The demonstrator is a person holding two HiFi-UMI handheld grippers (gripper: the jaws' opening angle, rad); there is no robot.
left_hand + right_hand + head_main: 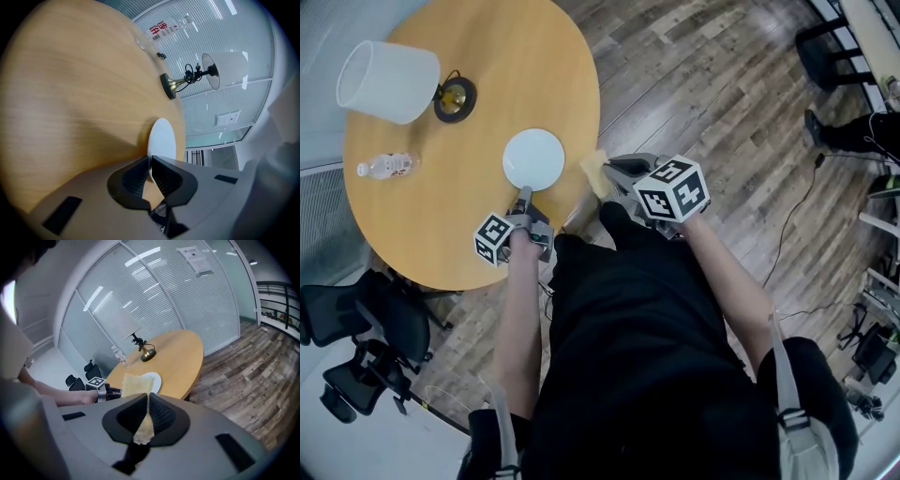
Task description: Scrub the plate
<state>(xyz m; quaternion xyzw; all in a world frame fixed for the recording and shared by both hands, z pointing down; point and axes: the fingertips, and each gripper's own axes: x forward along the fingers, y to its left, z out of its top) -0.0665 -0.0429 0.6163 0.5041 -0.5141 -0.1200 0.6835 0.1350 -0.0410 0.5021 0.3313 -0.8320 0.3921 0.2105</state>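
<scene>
Left gripper (pixel 150 164) is clamping the one plate's (pixel 533 157) rim by the table's (pixel 487 56) near edge; right gripper (pixel 147 399) is pinching one yellow sponge (pixel 135 383); one lamp (pixel 389 82) and one bottle (pixel 386 167) are sitting by the far edge

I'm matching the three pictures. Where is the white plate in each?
Head view: white plate left of centre.
Left gripper view: white plate lower centre, edge-on, rim between the jaws.
Right gripper view: white plate at centre, partly behind the yellow sponge.
Shared landmark: table lamp, in all three.

White plate (pixel 533 159), pale yellow cloth (pixel 592 172), light wood table (pixel 431 220), white lampshade (pixel 387 82)
</scene>
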